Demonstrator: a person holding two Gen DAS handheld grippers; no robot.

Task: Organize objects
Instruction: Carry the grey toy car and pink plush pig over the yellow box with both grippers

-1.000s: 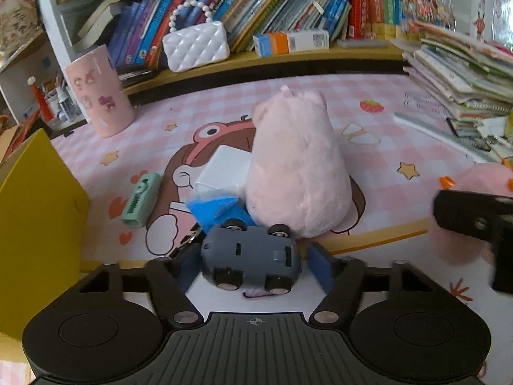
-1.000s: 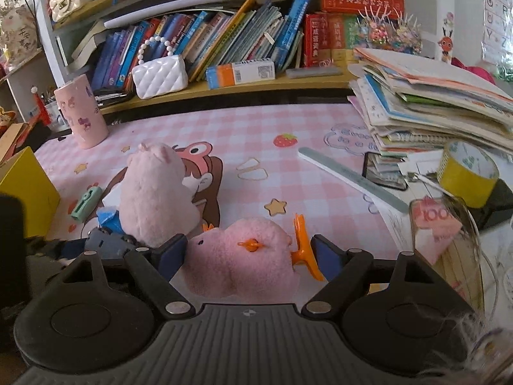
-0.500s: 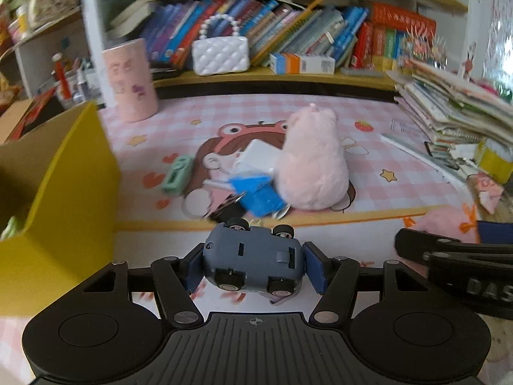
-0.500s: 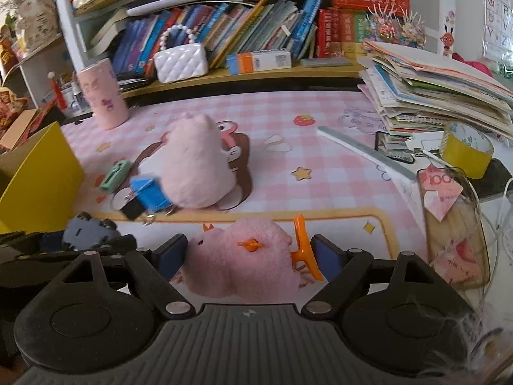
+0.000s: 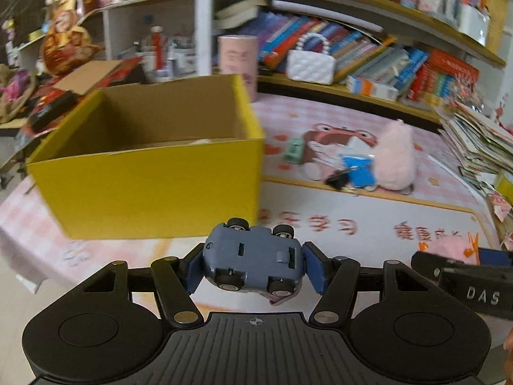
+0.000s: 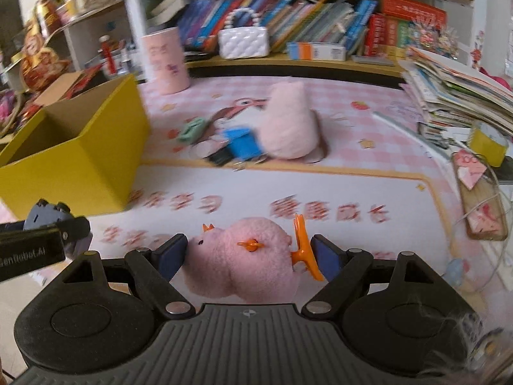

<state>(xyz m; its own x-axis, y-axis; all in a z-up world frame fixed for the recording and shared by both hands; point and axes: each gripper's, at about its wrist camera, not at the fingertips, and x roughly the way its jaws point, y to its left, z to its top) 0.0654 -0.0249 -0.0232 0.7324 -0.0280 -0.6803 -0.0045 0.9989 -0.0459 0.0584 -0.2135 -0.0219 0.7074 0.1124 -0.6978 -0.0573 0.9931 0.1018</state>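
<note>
Yellow box [image 5: 154,189] now nearer, mat [image 5: 368,224] beneath.

I'm working at a child's study desk in a home, to judge by the pink checkered desk mat [image 5: 368,122] with its cartoon figure, stars and strawberry print. Behind it run curved wooden shelves [image 6: 288,62] packed with colourful children's books [image 6: 288,22], with a white quilted toy purse [image 6: 243,42] with a bead handle and a pink cup [image 6: 165,61] in front of them. A leaning stack of workbooks and papers [image 6: 458,86] fills the right side, plush toys lie on the mat, and tins and knick-knacks crowd the side shelf [image 5: 80,3] on the left.
</note>
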